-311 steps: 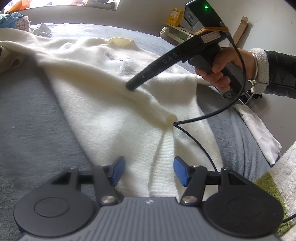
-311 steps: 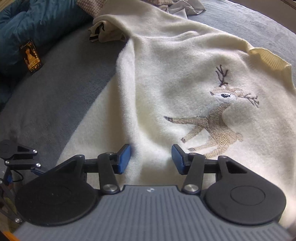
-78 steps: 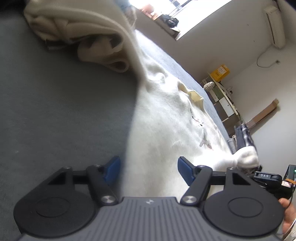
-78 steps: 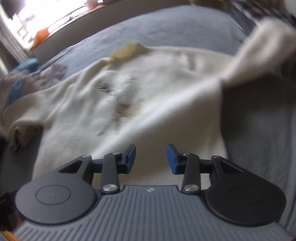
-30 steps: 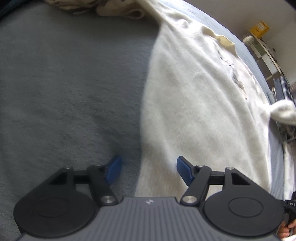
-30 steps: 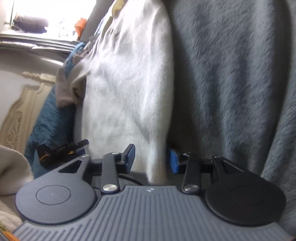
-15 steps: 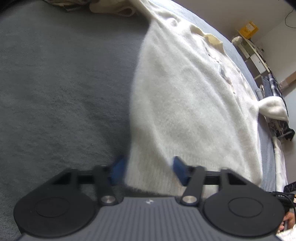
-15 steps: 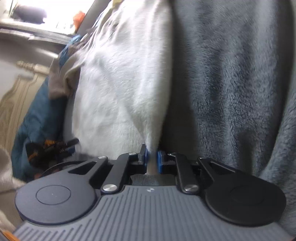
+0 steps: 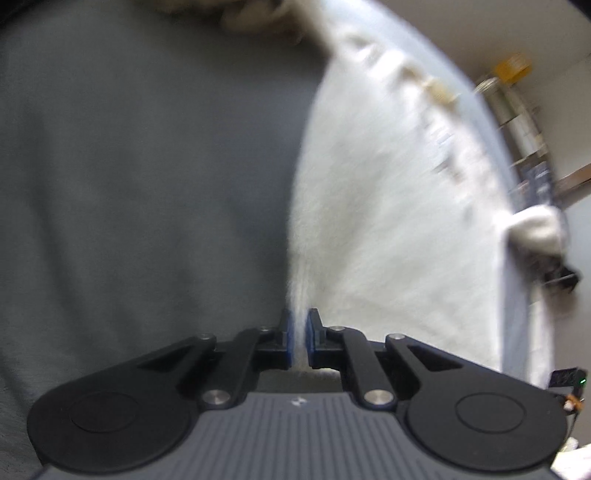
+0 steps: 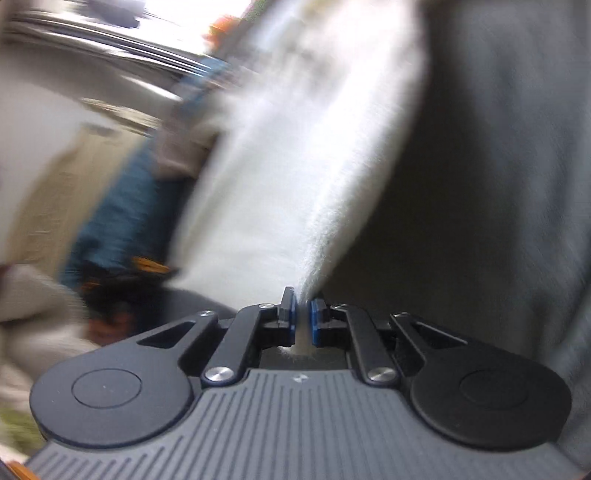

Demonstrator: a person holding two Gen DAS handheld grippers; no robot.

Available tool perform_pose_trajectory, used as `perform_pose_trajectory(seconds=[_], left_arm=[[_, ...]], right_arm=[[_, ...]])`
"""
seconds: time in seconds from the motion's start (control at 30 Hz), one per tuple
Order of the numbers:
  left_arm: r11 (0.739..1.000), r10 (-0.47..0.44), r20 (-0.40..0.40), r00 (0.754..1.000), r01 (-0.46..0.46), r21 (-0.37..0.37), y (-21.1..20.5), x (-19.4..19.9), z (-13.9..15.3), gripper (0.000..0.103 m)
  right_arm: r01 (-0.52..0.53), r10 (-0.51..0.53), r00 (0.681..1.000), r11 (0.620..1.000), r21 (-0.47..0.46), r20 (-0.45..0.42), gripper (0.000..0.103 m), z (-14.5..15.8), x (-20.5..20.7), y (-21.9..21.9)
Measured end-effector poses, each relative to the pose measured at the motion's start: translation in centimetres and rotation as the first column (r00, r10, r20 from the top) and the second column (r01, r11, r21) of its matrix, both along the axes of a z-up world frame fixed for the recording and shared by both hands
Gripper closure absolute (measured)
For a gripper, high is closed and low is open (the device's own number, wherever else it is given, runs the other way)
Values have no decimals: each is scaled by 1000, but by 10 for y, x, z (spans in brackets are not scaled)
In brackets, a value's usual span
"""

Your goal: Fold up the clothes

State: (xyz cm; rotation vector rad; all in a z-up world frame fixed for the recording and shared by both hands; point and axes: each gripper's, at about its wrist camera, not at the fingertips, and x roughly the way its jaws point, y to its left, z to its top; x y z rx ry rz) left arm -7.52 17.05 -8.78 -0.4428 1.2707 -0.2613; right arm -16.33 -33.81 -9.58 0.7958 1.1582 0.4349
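A cream-white fluffy sweater [image 9: 388, 206] lies spread on a grey blanket [image 9: 147, 184]. My left gripper [image 9: 299, 338] is shut on the sweater's hem at its left corner, white knit pinched between the blue pads. In the right wrist view my right gripper [image 10: 303, 317] is shut on the opposite hem corner of the sweater [image 10: 295, 155], which stretches away from the pads, lifted off the grey blanket [image 10: 498, 184]. A bunched sleeve end [image 9: 535, 225] shows at the sweater's far right edge. Both views are blurred by motion.
Other clothes are heaped at the blanket's far end [image 9: 251, 14]. A blue garment [image 10: 122, 210] lies left of the sweater. Shelves with a yellow box [image 9: 513, 66] stand by the wall. A black device [image 9: 561, 277] shows at the right.
Both grippers closed on the sweater's hem corners, the left from wide open, the right from half open. Both have lifted a little with the hem, and the left shifted sideways.
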Motion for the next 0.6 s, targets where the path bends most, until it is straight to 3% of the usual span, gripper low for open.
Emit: perform_pose_trajectory(seconds=[0.07, 0.17, 0.23, 0.3, 0.33, 0.47, 0.6], left_arm=[[999, -18, -36, 999, 19, 27, -4, -1, -18, 95], [995, -72, -6, 997, 73, 73, -9, -3, -19, 92], [989, -103, -1, 995, 103, 106, -10, -4, -16, 83], [980, -116, 19, 993, 112, 166, -8, -8, -5, 60], [972, -126, 33, 991, 117, 202, -6, -9, 1, 58], [930, -139, 114, 984, 90, 356, 3, -10, 32, 51], [924, -181, 234, 955, 84, 372, -13, 8, 51, 50]], right_arm=[[36, -36, 998, 999, -2, -47, 98, -15, -5, -4], [50, -51, 996, 998, -24, -72, 97, -22, -17, -7], [16, -21, 997, 998, -69, -74, 93, -14, -17, -4], [-37, 27, 996, 993, -109, -87, 86, -5, -18, -3], [-64, 52, 994, 990, -129, -94, 86, 0, -18, -3], [-101, 103, 995, 951, -291, -9, 77, 39, -21, -23], [-20, 104, 977, 914, -406, 187, 77, 74, 15, -34]])
